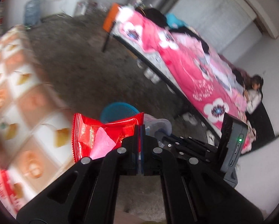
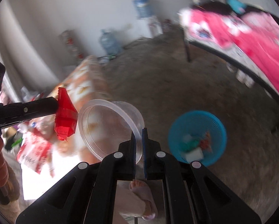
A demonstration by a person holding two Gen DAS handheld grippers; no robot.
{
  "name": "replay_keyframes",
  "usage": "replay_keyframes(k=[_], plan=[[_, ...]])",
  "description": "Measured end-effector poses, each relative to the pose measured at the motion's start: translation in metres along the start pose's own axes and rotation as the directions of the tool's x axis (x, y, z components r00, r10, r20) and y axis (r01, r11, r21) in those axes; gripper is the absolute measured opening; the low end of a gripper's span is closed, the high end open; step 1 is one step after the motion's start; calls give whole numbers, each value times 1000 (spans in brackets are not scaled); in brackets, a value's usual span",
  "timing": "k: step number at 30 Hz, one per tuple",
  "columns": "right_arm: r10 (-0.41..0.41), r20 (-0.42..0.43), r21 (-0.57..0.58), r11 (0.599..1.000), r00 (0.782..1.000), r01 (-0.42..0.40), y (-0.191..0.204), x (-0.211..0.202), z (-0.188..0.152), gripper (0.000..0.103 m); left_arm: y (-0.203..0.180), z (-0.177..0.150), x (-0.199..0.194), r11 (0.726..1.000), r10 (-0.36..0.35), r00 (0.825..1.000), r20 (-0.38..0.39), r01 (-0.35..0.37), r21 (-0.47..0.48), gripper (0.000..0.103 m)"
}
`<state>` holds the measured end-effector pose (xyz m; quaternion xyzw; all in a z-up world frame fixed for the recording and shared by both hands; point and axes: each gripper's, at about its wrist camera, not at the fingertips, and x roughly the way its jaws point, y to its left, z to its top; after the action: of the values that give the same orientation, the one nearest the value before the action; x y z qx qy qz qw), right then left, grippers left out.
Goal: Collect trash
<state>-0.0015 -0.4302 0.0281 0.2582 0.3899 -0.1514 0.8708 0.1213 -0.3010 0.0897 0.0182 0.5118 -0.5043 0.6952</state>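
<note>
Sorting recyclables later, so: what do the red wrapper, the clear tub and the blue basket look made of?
Red wrapper: thin glossy plastic film, likely; it creases sharply, shines, and has a serrated sealed edge.
Clear tub: transparent, fairly rigid plastic; the background shows through and its rolled rim holds shape.
Blue basket: moulded plastic by the look, matte, with ribbed walls; blur leaves detail open.

1. The left gripper (image 1: 139, 128) is clamped on a snack wrapper (image 1: 94, 136), held above the floor (image 2: 176, 78).
2. Just right of it, the right gripper (image 2: 139, 132) pinches a plastic container (image 2: 109, 127) by its rim.
3. A basket (image 2: 197, 136) stands on the floor, trash inside.
4. The bed (image 1: 186, 65) lies beyond, to the right.
5. The patterned table (image 1: 21, 100) is on the left.
</note>
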Motion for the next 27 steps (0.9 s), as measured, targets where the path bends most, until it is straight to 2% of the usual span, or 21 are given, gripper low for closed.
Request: replay_keyframes(k=[6, 10, 12, 18, 21, 23, 24, 25, 27], plan=[[-73, -56, 162, 983, 996, 81, -78, 37, -13, 6, -18, 17, 95, 1000, -19, 991, -131, 21, 10, 0], [-110, -109, 265, 955, 988, 136, -126, 74, -21, 6, -20, 27, 166, 999, -31, 973, -228, 29, -14, 0], [-109, -136, 313, 938, 985, 147, -146, 90, -26, 6, -17, 30, 196, 1000, -12, 964, -267, 9, -11, 0], [-159, -194, 390, 893, 968, 225, -194, 144, -33, 6, -3, 41, 266, 999, 1, 948, -319, -16, -44, 0], [-153, -225, 401, 886, 962, 234, -208, 171, -34, 7, 4, 41, 283, 998, -3, 941, -338, -20, -65, 0], [-158, -251, 386, 888, 955, 248, -215, 189, -33, 15, 9, 40, 280, 998, -1, 940, -341, -23, -65, 2], [-167, -265, 377, 888, 950, 262, -216, 197, -32, 36, 10, 40, 278, 998, 5, 941, -339, -28, -63, 9], [-188, -278, 370, 884, 942, 286, -219, 203, -33, 53, 13, 40, 273, 997, 19, 942, -334, -42, -61, 21], [-213, -275, 367, 878, 937, 307, -218, 206, -34, 55, 18, 42, 257, 997, 40, 949, -312, -59, -54, 34]])
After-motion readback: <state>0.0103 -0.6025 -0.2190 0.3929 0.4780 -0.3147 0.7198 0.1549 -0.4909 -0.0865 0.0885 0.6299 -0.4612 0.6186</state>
